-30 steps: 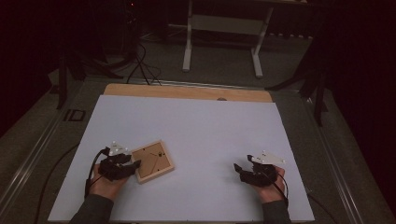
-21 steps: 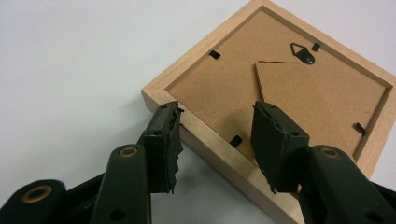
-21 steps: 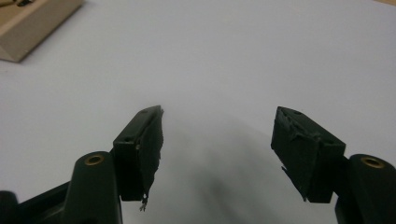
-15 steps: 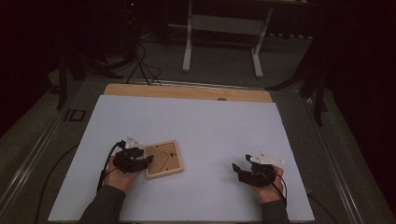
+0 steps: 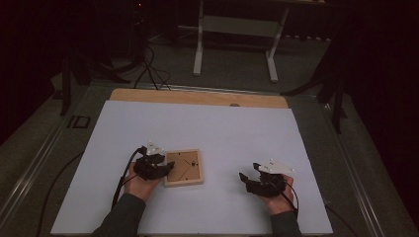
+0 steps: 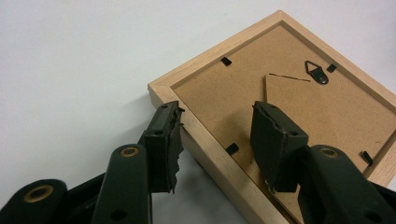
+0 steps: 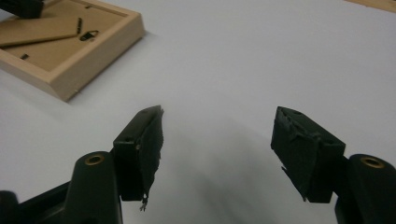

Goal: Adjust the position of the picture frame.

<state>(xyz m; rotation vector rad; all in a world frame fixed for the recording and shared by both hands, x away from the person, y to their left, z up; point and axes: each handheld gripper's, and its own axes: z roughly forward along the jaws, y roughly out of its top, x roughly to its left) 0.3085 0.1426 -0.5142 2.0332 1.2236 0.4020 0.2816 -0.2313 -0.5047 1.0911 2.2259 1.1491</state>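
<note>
1. On the white sheet (image 5: pixel 237 128) covering the table, near the person's edge & left of centre, lies a small wooden picture frame (image 5: pixel 184 167), back side up; brown backing board, metal hanger (image 6: pixel 317 72) & black retaining tabs face upward.
2. L gripper (image 5: pixel 169 167) sits at the frame's left edge, held by the left hand (image 5: pixel 141 183); in the left gripper view the jaws straddle the frame's wooden rail near one corner; one jaw is outside the rail against its outer face, the other over the backing board; the jaws are parted w/ the rail between them; can't tell if they pinch it firmly.
3. Fold-out stand flap (image 6: pixel 299 107) on the backing lies flat; its upper part shows just past the inner jaw.
4. R gripper (image 5: pixel 243 177) rests low over the sheet, right of the frame & well apart from it; right hand (image 5: pixel 276 197) behind it; a grey three-cornered plate sits on top.
5. R jaws stand wide apart w/ nothing between them but bare white sheet; in the right gripper view the frame's corner (image 7: pixel 70 51) sits at upper left, beyond the jaws.
6. Beyond the sheet a strip of bare wooden tabletop (image 5: pixel 197 97) runs along the far edge; dark floor & a white stand (image 5: pixel 234 29) behind.
</note>
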